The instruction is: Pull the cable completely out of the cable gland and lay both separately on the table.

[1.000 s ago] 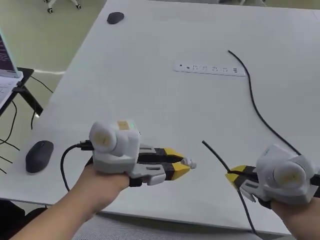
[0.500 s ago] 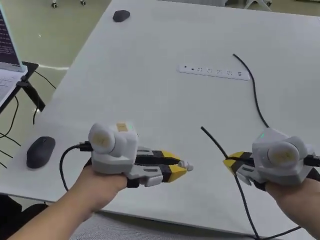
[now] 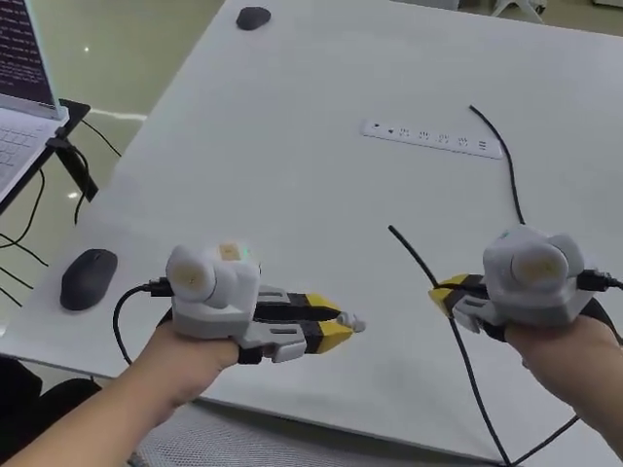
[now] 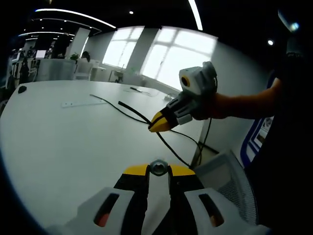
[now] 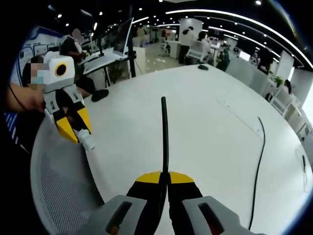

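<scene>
My left gripper [image 3: 341, 326] is shut on the small grey cable gland [image 3: 354, 322], which sticks out of its yellow tips above the table's near edge. The gland [image 4: 158, 168] sits pinched between the jaws in the left gripper view. To the right, my right gripper [image 3: 440, 291] is shut on the black cable [image 3: 414, 255], whose free end points up and left, clear of the gland. In the right gripper view the cable [image 5: 164, 132] stands straight out from the shut jaws, with the left gripper [image 5: 78, 131] and gland [image 5: 88, 142] at the left. The cable's tail hangs below the right hand.
A white power strip [image 3: 431, 140] lies at the far right of the white table [image 3: 273, 165], with a stretch of black cable [image 3: 508, 165] beside it. One dark mouse [image 3: 89, 278] sits at the near left edge, another [image 3: 254, 17] far back. A laptop [image 3: 24, 88] stands off-table left.
The head camera has shifted. Relative to the left gripper, the right gripper with the cable has risen slightly. Both grips are unchanged, and cable and gland stay apart.
</scene>
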A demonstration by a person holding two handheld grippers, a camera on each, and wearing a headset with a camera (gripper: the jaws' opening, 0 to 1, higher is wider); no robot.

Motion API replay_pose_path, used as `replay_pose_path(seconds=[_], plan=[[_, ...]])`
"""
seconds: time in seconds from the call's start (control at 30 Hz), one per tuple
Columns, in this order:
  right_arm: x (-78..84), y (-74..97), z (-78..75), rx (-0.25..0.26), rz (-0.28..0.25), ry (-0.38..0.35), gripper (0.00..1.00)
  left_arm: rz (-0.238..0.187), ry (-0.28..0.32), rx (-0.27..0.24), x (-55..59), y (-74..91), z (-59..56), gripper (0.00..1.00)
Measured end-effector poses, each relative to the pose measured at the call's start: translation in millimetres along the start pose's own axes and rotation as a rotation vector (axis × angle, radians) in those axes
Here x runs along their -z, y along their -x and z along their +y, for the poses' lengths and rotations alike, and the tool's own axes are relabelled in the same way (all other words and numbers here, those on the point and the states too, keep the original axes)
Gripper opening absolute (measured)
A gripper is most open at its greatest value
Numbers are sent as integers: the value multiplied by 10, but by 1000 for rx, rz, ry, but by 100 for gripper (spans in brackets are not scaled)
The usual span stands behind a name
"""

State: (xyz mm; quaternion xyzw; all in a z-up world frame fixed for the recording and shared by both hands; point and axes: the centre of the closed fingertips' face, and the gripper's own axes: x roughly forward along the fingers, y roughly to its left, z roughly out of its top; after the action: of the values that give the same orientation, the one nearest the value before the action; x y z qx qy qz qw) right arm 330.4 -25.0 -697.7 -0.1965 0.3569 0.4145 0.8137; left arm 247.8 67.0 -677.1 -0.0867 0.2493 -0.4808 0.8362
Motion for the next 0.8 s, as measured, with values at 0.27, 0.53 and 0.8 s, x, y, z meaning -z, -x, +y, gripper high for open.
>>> replay_pose_path(seconds=[0.27, 0.53, 0.8], plan=[[-153, -189, -36, -5, 2, -5, 0, 18, 2, -11, 135, 55, 108, 15], [-262, -368, -32, 0, 12, 45, 0, 42, -3, -24, 304, 69, 230, 15], [-369, -601, 58, -2, 16, 71, 0, 76, 5, -28, 498, 85, 322, 15]])
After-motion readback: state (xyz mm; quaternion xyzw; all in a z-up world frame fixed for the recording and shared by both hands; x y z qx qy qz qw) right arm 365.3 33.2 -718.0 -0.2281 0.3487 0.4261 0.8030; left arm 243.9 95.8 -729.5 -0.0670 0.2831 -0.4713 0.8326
